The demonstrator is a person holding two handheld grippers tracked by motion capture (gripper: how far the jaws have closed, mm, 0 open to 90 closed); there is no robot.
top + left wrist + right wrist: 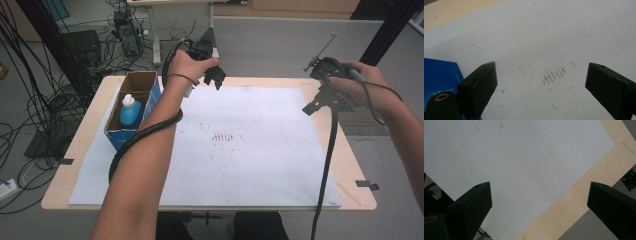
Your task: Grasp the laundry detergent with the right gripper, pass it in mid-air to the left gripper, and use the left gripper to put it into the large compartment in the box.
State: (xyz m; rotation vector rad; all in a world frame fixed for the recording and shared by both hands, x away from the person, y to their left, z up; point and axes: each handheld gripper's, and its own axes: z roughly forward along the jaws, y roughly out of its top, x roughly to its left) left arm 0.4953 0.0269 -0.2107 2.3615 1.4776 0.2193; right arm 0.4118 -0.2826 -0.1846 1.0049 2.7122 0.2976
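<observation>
A white-capped blue bottle (130, 111) stands upright, long axis vertical and cap up, inside an open cardboard box (150, 80) at the table's (356, 200) nine o'clock edge, beside the white sheet (240, 165). The left gripper (214, 75) hangs over the sheet's twelve o'clock edge with jaws wide apart and empty. The right gripper (314, 102) is raised near two o'clock, jaws likewise spread on nothing.

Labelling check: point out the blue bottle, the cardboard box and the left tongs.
blue bottle (130, 113): high view, on its blue body.
cardboard box (141, 80): high view, on its far inner wall.
left tongs (213, 79): high view, between the tips.
</observation>
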